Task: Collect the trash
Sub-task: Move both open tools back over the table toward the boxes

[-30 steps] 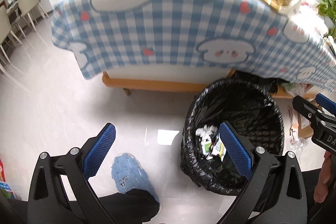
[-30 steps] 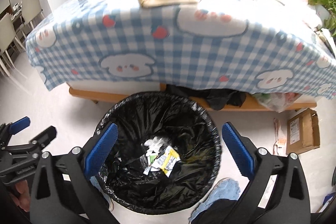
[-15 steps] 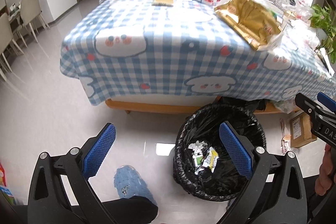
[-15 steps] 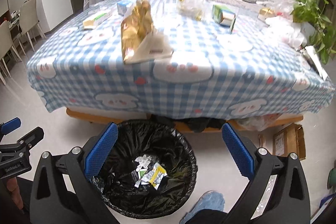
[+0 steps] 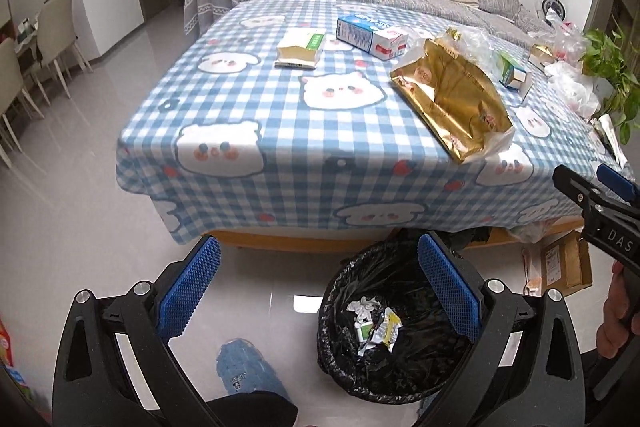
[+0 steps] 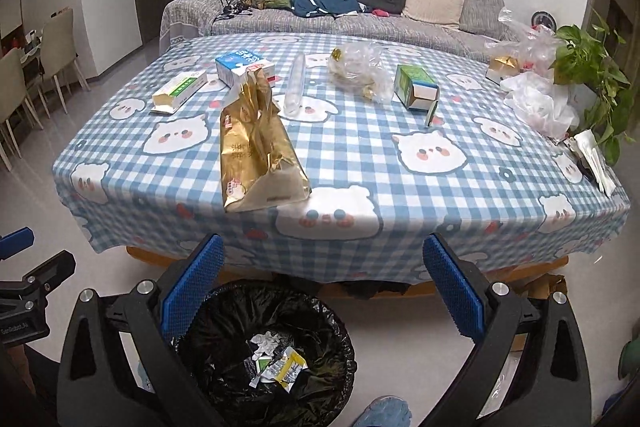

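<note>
Both grippers held wide apart, empty. Gold bag point(image 6: 256, 151) lies on the table point(image 6: 440, 195) near its front edge, at 11 o'clock from the right gripper point(image 6: 320, 287), at 1 o'clock from the left gripper point(image 5: 320, 291). Long axis runs front to back. Right gripper judged nearer. Bin point(image 6: 320, 331) below already holds wrappers.

**What the views left unseen**

The trash bin point(image 5: 372, 327) was partly covered by the left gripper point(image 5: 318, 291) finger. Beyond the bin, the cardboard box point(image 5: 564, 263) lay half under the tablecloth point(image 5: 304, 131), print unreadable. Wrappers point(image 6: 280, 367) inside the bin were too small to identify. The right gripper point(image 5: 592, 195) was cut by the frame edge
</note>
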Tool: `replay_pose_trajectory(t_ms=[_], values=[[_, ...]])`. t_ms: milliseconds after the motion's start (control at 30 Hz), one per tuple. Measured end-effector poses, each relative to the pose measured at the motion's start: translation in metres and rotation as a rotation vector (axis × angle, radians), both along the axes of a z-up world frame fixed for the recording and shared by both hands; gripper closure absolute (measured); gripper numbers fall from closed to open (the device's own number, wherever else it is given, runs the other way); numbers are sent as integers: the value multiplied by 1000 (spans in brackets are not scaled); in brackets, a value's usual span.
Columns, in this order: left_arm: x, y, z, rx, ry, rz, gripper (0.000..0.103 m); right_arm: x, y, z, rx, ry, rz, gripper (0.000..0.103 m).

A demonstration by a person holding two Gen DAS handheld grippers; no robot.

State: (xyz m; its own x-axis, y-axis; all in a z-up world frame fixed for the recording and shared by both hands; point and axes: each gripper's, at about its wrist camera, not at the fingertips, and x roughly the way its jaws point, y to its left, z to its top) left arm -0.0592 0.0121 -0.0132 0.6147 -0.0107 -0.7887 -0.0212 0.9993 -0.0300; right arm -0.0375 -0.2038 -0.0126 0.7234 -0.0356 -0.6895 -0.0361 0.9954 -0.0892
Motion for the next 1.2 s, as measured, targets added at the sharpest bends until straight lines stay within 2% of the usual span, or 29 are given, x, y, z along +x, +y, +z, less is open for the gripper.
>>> replay_pose_trajectory(t_ms=[167,433,767,1200], values=[[20,-4,16,2,-27,-2,6,15,-10,13,36,-13,-2,8],[61,2,27,-19,-21,17,6,50,-25,19,37,-15,-18,8],[131,9,20,-35,24,37,6,116,-44,23,54,-1,-24,8],[230,27,17,-3,49,80,6,212,-57,29,43,-9,-34,8]])
